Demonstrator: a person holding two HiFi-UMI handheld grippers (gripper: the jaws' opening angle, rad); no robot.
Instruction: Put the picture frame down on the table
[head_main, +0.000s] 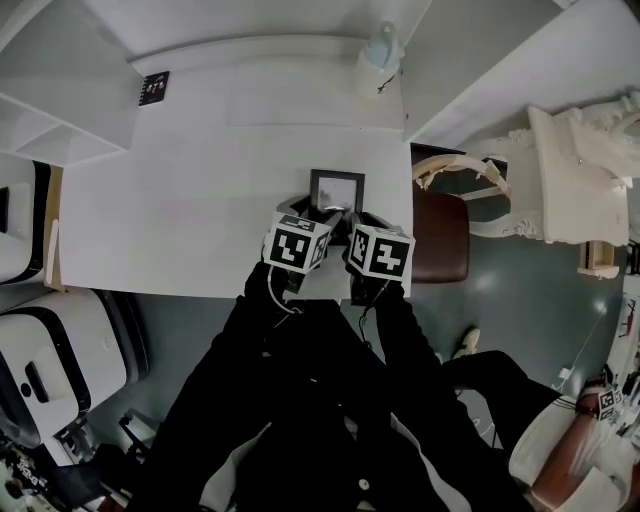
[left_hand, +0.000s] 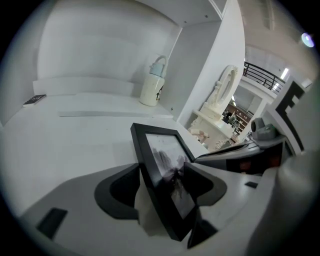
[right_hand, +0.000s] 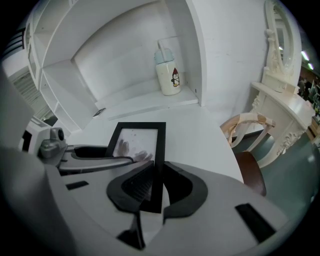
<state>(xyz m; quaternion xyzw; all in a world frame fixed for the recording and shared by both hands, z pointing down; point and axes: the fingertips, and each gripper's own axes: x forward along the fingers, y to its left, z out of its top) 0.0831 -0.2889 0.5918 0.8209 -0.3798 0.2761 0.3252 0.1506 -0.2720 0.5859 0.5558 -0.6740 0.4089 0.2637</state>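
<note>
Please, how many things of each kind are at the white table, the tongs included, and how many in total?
picture frame: 1
bottle: 1
small black flat item: 1
tongs: 2 (left tongs, right tongs, both shut on the picture frame)
total: 5

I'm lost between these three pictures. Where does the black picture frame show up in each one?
Head view: the picture frame is at the centre, near the front edge of the white table.
Left gripper view: lower centre, tilted, close to the camera.
Right gripper view: lower centre, a little to the left, with its right bar nearest the camera.
Shared landmark: the pale bottle at the back of the table.
</note>
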